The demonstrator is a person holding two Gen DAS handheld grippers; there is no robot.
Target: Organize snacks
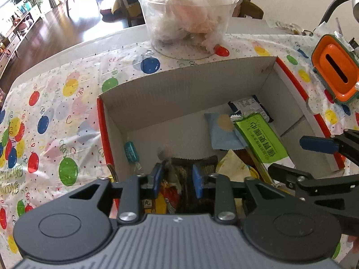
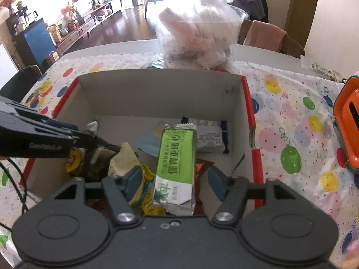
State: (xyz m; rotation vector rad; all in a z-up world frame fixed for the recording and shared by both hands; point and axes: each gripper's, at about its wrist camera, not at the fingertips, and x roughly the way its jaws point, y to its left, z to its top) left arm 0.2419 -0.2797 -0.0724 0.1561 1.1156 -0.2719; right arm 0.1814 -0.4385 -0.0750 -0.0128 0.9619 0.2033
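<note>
Hovering over the cardboard box (image 2: 157, 94), the right gripper (image 2: 175, 179) stood released above a green snack packet (image 2: 176, 157); the left gripper (image 1: 176, 179) grasped a dark wrapper (image 1: 186, 172).

Both the left gripper (image 1: 177, 179) and right gripper (image 2: 175, 179) are showing matte black linkage arms, silver pivot screws, blue finger pads (image 1: 198, 180) and round embossed housings.

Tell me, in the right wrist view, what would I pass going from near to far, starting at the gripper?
Right gripper → green snack packet → white packet with dark ends → back wall of the cardboard box → clear tub stuffed with plastic bags → pink cloth on a chair.
</note>
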